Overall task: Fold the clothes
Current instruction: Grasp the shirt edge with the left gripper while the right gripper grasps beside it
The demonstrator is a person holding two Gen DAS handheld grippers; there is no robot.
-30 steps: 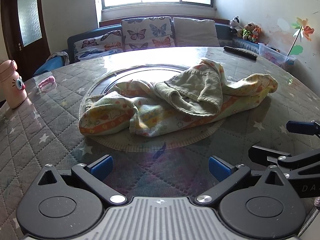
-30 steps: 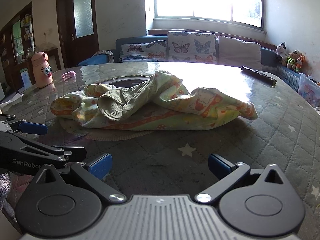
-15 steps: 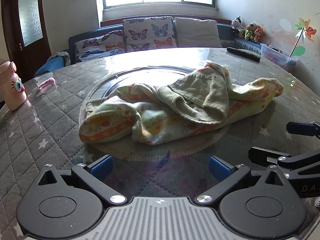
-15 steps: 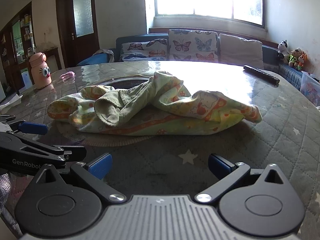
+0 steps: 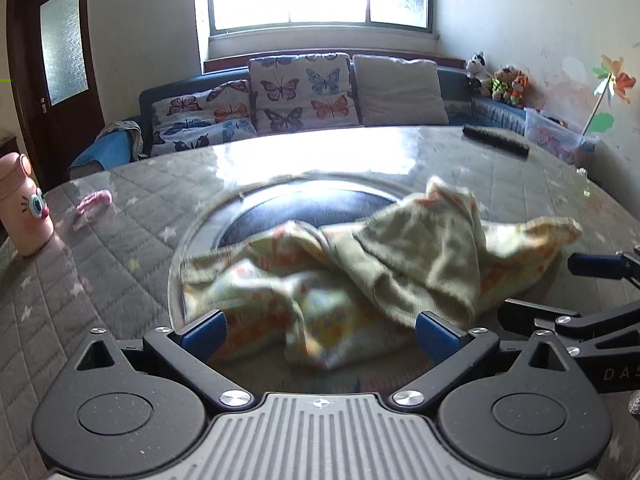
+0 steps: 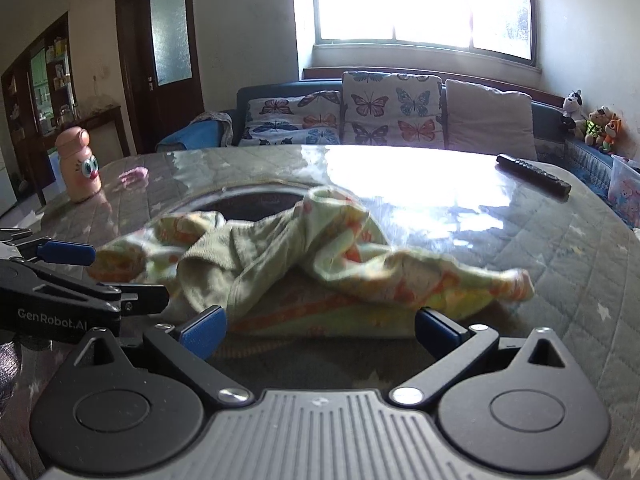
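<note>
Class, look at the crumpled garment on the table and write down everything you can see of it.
The garment is a small piece of soft knit cloth, pale green and yellow with orange printed bands and patches. It lies unfolded in a bunched heap, with a plain olive ribbed part turned over on top. It rests on the glass-covered quilted table, partly over the round centre disc. The left tool and right tool are open just before it; neither grips it.

— What's the garment (image 5: 372, 276) like?
— Pale green-yellow, orange cartoon print, ribbed olive-green inside showing.
— Its state?
— Unfolded, crumpled in a long heap on the table's round centre disc, one end trailing right.
</note>
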